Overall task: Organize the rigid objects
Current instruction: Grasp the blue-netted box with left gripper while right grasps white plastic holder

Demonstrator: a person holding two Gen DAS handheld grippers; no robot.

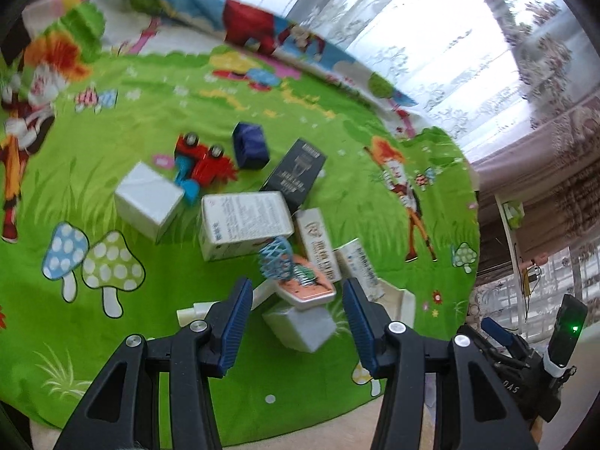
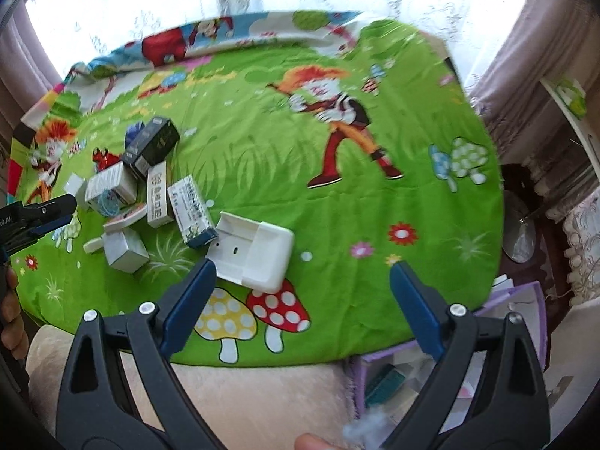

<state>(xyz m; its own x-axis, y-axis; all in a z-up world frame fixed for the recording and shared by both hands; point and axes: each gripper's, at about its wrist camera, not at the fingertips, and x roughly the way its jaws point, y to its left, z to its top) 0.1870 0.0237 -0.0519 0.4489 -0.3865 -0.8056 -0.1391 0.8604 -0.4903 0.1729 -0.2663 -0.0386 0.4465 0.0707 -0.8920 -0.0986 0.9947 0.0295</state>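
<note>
Green cartoon-print cloth (image 2: 262,142) covers the work surface: soft, printed with mushrooms, flowers and figures. Lace curtain (image 1: 431,37) behind it, bright daylight coming through.

From my left wrist view, the clutter sits in one loose pile mid-cloth, just past the fingertips. Left gripper (image 1: 296,322) is partly open with nothing between the pads; its ribbed blue pads frame the near end of the pile. Right gripper (image 2: 302,292) is spread wide and empty, over bare cloth and the mushroom print.

Pile contents:
- white printed carton (image 1: 245,221), rectangular cardboard lying flat, long axis roughly left-right in the left view.
- black carton (image 1: 296,172), tall and narrow, long axis pointing away and up-right, leaning on the white one.
- plain white box (image 1: 148,197), cube-ish, matte, left of the pile and set apart.
- small white cube (image 1: 300,324) nearest the left pads.
- navy box (image 1: 250,146), small, at the far side.
- red toy vehicle (image 1: 202,161), glossy plastic, upside down with wheels up.
- blue wire spring toy (image 1: 275,257), open lattice, resting on a flat orange-faced tin (image 1: 307,288).
- two slim white cartons (image 2: 161,195) and (image 2: 191,206), side by side, long axes running away from the right camera.

White plastic tray (image 2: 255,255), rounded corners, open top, lies flat just beyond the right gripper's left finger, touching the nearer slim carton's end.
</note>
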